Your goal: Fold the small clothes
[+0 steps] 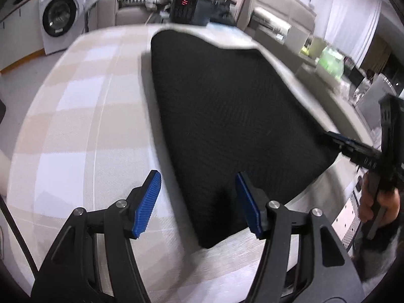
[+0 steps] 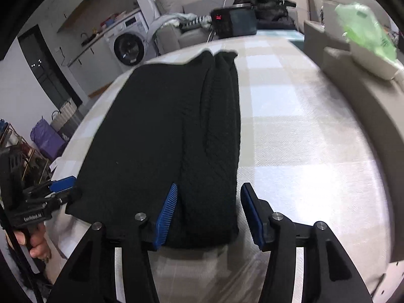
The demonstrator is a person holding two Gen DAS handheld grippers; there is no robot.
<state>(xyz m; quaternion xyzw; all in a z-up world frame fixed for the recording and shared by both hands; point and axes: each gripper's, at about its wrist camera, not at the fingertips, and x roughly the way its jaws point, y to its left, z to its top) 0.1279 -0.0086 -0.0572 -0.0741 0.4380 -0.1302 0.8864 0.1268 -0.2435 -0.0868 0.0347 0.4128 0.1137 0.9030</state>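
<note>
A black knit garment (image 1: 227,106) lies flat on the checked beige-and-white table (image 1: 75,126), with one long side folded over onto itself (image 2: 219,126). My left gripper (image 1: 199,199) stands open over the garment's near corner, its blue pads (image 1: 147,204) clear of the cloth. My right gripper (image 2: 209,214) is open too, straddling the near end of the folded strip without pinching it. Each wrist view shows the other gripper at the opposite near corner: the right gripper (image 1: 341,140) in the left wrist view and the left gripper (image 2: 63,184) in the right wrist view, each held by a hand (image 2: 35,245).
A black appliance with a red display (image 1: 189,7) stands at the table's far end. A washing machine (image 2: 128,45) is beyond on the left. A green bag in a pale tray (image 2: 366,30) sits off the table's right side. A purple bag (image 2: 45,136) rests on the floor.
</note>
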